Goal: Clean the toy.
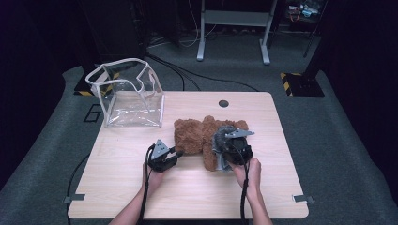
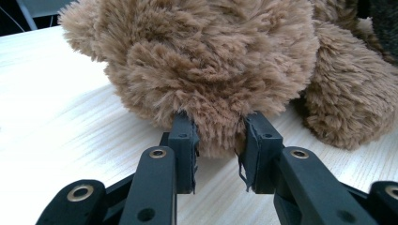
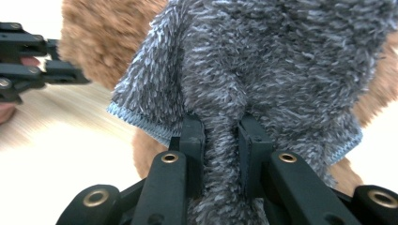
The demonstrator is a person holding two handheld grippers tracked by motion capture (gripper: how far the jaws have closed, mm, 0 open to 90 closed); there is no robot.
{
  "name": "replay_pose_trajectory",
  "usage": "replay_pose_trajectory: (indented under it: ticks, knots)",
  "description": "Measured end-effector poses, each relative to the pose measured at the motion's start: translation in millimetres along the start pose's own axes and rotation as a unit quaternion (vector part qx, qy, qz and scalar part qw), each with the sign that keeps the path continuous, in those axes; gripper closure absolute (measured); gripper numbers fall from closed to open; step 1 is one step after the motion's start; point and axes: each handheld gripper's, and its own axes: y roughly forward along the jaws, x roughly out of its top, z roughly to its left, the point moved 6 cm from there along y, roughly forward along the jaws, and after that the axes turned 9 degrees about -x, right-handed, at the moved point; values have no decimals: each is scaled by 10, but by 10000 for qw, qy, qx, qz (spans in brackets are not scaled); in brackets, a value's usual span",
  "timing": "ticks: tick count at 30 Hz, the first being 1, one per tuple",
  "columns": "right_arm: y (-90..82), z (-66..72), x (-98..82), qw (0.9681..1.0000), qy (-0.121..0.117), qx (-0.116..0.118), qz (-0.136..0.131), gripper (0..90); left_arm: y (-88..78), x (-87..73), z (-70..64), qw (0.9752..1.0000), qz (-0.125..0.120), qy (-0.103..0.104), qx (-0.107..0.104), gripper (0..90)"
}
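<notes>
High view: a brown plush bear [image 1: 192, 136] lies on the wooden table [image 1: 122, 187], a little right of the middle. Over its right part sits a grey fuzzy garment [image 1: 218, 140]. The left tool [image 1: 177, 153] rests low on the table at the bear's near left edge, held by the person's left hand [image 1: 152, 180]. The right tool [image 1: 225, 159] sits over the garment at the bear's near right side, with the right hand [image 1: 248, 171] behind it. A clear plastic bag [image 1: 129, 93] with white trim stands open at the far left of the table, well apart from the bear.

Left gripper view: the left tool [image 2: 218, 145] points level along the table, and a tuft of the bear's [image 2: 202, 61] brown fur sits between its two pads [image 2: 184, 140]. The pads press into the fur on both sides, so the tool is gripping the bear at its lowest edge, where the plush meets the table [image 2: 56, 108].

Right gripper view: the right tool [image 3: 220, 145] is closed tight on a bunched fold of the grey garment [image 3: 281, 61], the pads nearly meeting around it. The garment's pale blue hem hangs to either side, with brown bear [image 3: 98, 47] behind it. The left tool [image 3: 87, 77] shows at the left edge.
</notes>
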Motion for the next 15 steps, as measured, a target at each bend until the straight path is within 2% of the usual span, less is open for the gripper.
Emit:
replay_pose_trajectory:
  ticks: [3, 7, 11, 15]
  knots:
    - [77, 111, 92, 9998, -193, 56, 39, 750, -1, 0, 2, 10000, 0, -3, -6, 687]
    - [218, 246, 155, 9996, -230, 117, 120, 747, 0, 0, 1, 10000, -3, -8, -4, 687]
    - [345, 312, 96, 9991, -309, 67, 284, 747, 1, -1, -2, 10000, 3, -3, -9, 687]
    - [337, 343, -11, 9987, -350, 125, 357, 747, 0, -1, -3, 10000, 17, -1, -12, 687]
